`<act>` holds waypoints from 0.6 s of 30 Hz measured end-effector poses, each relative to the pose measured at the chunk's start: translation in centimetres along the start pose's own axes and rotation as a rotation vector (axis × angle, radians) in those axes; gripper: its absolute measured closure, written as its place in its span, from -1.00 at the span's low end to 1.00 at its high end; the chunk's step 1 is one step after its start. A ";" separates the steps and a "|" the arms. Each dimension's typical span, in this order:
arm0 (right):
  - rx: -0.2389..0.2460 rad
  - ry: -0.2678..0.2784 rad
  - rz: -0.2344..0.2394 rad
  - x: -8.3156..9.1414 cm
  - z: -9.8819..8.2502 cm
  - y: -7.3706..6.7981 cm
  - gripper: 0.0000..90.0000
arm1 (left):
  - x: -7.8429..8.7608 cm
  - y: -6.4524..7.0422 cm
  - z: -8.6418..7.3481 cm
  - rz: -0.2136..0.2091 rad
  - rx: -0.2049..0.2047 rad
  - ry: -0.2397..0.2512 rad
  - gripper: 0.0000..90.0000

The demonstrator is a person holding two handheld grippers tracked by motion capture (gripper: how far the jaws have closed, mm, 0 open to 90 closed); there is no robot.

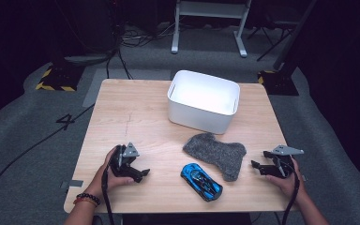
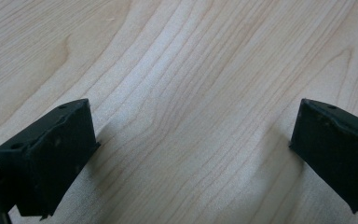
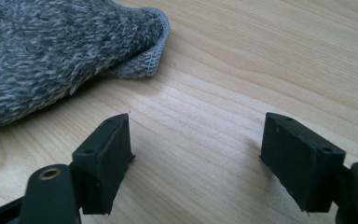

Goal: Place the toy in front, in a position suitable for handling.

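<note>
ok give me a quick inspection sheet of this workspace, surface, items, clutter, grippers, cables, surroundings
surface: light wood table, bare grain under both grippers, no spills seen
job's things: grey fuzzy cloth lying flat near the middle; blue toy car at the near edge, apart from the cloth; white bin at the far side, inside looks empty
clutter: nothing seen
grippers: left gripper open, nothing between the jaws; right gripper open, nothing between the jaws, cloth edge just ahead of it
cables: one black cable trails from each gripper; more cables on the floor
surroundings: grey floor, white frame legs behind the table
</note>
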State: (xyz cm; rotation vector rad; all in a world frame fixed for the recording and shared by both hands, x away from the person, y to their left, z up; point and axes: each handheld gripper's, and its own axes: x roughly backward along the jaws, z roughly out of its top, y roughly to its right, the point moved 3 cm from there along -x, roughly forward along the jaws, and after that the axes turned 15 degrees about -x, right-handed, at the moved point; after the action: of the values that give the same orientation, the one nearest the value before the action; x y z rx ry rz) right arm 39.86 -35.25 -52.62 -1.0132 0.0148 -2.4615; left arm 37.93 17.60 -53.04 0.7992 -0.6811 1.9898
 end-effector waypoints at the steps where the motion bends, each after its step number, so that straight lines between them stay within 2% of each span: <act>1: -0.001 0.000 0.001 0.0 0.0 0.0 -0.45 | 0.0 0.0 0.0 0.000 0.000 0.000 -1.00; 12: 0.004 -0.003 0.000 0.1 0.0 0.0 -0.45 | 0.0 0.0 0.0 0.002 -0.001 0.002 -1.00; 13: 0.023 0.008 -0.001 0.2 0.1 -0.2 -0.44 | 0.0 0.0 0.0 0.002 -0.002 0.002 -1.00; 16: 0.024 0.036 0.010 0.7 0.5 -0.6 -0.44 | 0.0 0.0 0.0 0.002 -0.002 0.001 -0.99; 17: 0.032 0.047 0.011 1.0 0.8 -0.9 -0.44 | 0.0 0.0 0.0 0.002 -0.002 0.001 -0.99; 18: 0.040 0.071 0.032 1.7 1.3 -1.7 -0.44 | 0.0 0.0 0.0 0.002 -0.002 0.001 -1.00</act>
State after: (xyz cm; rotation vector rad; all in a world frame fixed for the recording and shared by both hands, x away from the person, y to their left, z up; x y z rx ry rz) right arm 38.99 -34.22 -50.23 -0.9017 0.0050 -2.4573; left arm 37.95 17.59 -53.04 0.7970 -0.6836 1.9903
